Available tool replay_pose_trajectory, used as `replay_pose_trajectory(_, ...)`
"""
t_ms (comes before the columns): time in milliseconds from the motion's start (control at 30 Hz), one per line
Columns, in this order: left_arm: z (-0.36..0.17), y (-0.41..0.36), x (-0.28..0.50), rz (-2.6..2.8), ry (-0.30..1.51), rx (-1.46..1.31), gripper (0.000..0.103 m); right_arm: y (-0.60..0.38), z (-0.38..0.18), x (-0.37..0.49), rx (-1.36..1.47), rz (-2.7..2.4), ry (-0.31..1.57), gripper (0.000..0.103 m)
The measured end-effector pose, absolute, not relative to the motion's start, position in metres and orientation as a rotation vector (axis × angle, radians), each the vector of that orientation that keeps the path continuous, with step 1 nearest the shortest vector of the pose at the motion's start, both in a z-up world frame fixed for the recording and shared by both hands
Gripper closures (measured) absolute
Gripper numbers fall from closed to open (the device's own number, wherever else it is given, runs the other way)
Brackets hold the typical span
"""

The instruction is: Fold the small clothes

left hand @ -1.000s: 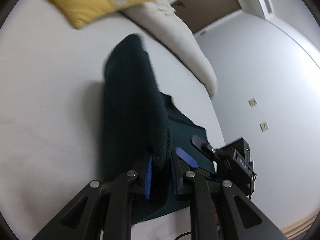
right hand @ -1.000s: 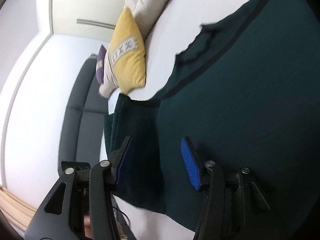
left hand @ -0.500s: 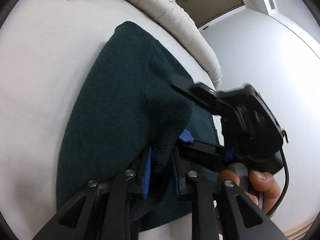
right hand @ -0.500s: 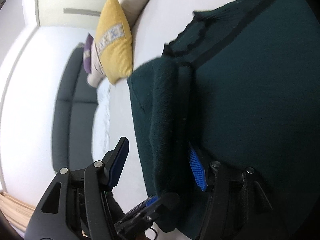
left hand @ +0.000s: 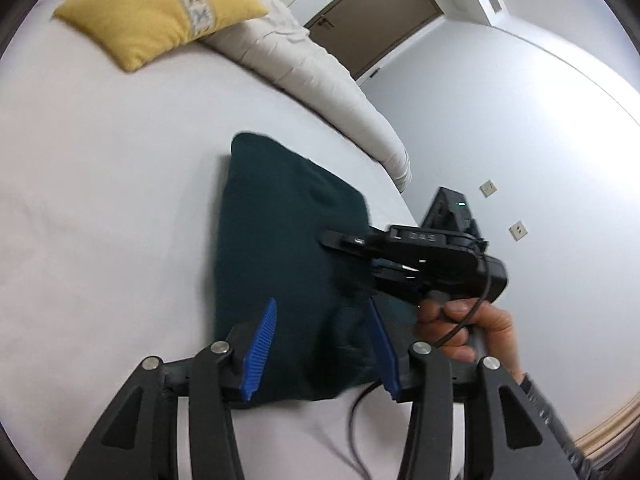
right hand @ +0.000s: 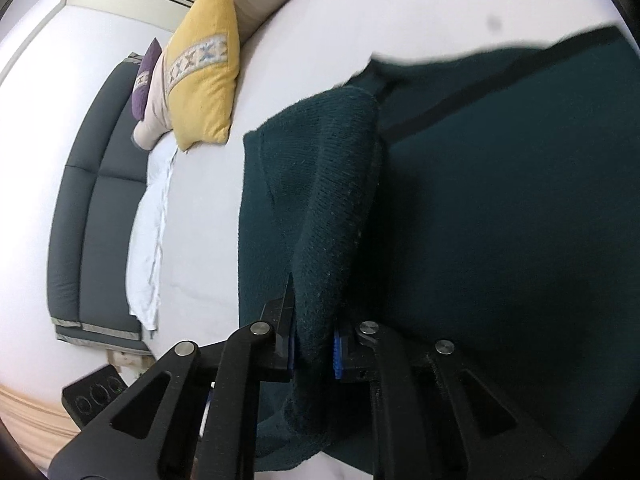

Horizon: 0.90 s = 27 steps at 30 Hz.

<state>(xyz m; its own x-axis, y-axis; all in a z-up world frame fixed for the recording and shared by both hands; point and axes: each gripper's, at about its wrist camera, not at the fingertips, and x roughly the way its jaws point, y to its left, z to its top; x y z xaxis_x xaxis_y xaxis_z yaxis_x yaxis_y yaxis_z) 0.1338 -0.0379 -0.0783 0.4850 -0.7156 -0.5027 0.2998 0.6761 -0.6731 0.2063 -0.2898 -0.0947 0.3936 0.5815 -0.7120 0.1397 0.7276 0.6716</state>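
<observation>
A dark green knitted garment [left hand: 280,232] lies on the white bed [left hand: 100,200], with one part folded over the rest. My left gripper [left hand: 320,348] is open, its blue pads on either side of the garment's near edge, holding nothing. My right gripper [right hand: 314,344] is shut on a raised fold of the same garment [right hand: 332,208]. In the left wrist view the right gripper [left hand: 416,256] reaches in from the right over the garment, held by a hand.
A yellow cushion [left hand: 160,12] and a beige duvet [left hand: 320,76] lie at the far side of the bed. A dark sofa [right hand: 92,184] with a purple cushion [right hand: 146,76] stands beyond. A door [left hand: 376,12] and a grey wall are to the right.
My left gripper has opened and let go of the fold. My right gripper has closed on that fold. The folded part now lies flatter over the garment.
</observation>
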Motion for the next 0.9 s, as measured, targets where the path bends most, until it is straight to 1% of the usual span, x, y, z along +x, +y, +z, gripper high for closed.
replay_pose_trajectory(200,-0.070,-0.066,0.142,-0.670,0.850,-0.464,0.054,-0.350,-0.061,0.197,0.671,0.262,1.157,0.093)
replay_pose_trajectory(300,-0.071,-0.080,0.143,-0.676,0.855,-0.420,0.054,-0.388,-0.053,0.187,0.664,0.241,1.158,0.093)
replay_pose_trajectory(333,-0.071,-0.083,0.143,-0.679,0.856,-0.404,0.054,-0.403,-0.054,0.185,0.669,0.231,1.160,0.093)
replay_pose_trajectory(400,-0.073,-0.100,0.148,-0.684,0.861,-0.360,0.050,-0.427,-0.065,0.181,0.699,0.201,1.165,0.093)
replay_pose_trajectory(467,-0.076,-0.114,0.150,-0.686,0.884,-0.327,0.050,-0.449,-0.082,0.178,0.718,0.135,1.189,0.093)
replay_pose_trajectory(533,-0.080,-0.129,0.150,-0.697,0.897,-0.295,0.050,-0.461,-0.091,0.171,0.797,0.161,1.148,0.092)
replay_pose_trajectory(667,-0.093,-0.159,0.152,-0.704,0.931,-0.208,0.048,-0.463,-0.086,0.162,0.839,0.156,1.089,0.090)
replay_pose_trajectory(767,-0.105,-0.168,0.156,-0.681,0.962,-0.188,0.047,-0.475,-0.087,0.135,0.924,0.149,1.063,0.081)
replay_pose_trajectory(800,-0.108,-0.167,0.159,-0.679,0.961,-0.185,0.046,-0.474,-0.085,0.128,0.944,0.159,1.058,0.069)
replay_pose_trajectory(833,-0.109,-0.167,0.158,-0.677,0.958,-0.182,0.045,-0.472,-0.085,0.123,0.951,0.175,1.053,0.050)
replay_pose_trajectory(867,-0.110,-0.168,0.156,-0.679,0.958,-0.180,0.044,-0.460,-0.082,0.110,0.950,0.204,1.042,0.044)
replay_pose_trajectory(900,-0.111,-0.168,0.157,-0.678,0.964,-0.172,0.044,-0.456,-0.080,0.102,0.940,0.211,1.039,0.039)
